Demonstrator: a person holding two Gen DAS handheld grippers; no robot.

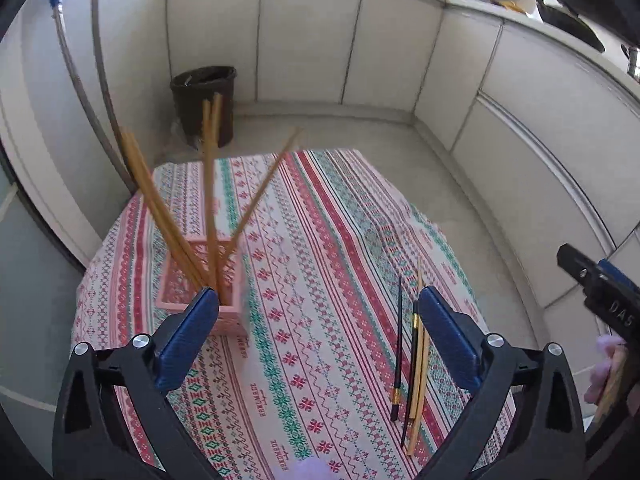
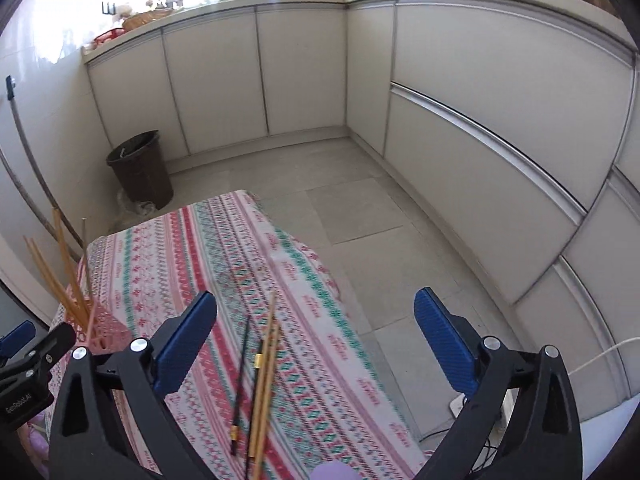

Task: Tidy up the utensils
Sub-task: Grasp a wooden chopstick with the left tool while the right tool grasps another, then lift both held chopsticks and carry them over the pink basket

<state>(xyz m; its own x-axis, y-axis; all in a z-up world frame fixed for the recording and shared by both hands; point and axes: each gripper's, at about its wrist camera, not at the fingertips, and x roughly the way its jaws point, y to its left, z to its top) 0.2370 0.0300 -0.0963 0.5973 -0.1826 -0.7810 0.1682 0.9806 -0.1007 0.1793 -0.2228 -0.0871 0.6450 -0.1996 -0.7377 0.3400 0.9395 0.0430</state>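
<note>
Our left gripper hangs over the table with its blue fingers spread wide, and it holds nothing. Our right gripper is also wide open and empty. Just beyond the left finger of the left gripper stands the pink holder, and several wooden chopsticks stand tilted inside it, fanned in different directions. Near the right finger, loose chopsticks lie flat on the patterned tablecloth, some black and some wooden, close together and almost parallel. Farther away, on the floor by the white cabinets, stands a dark bin.
</note>
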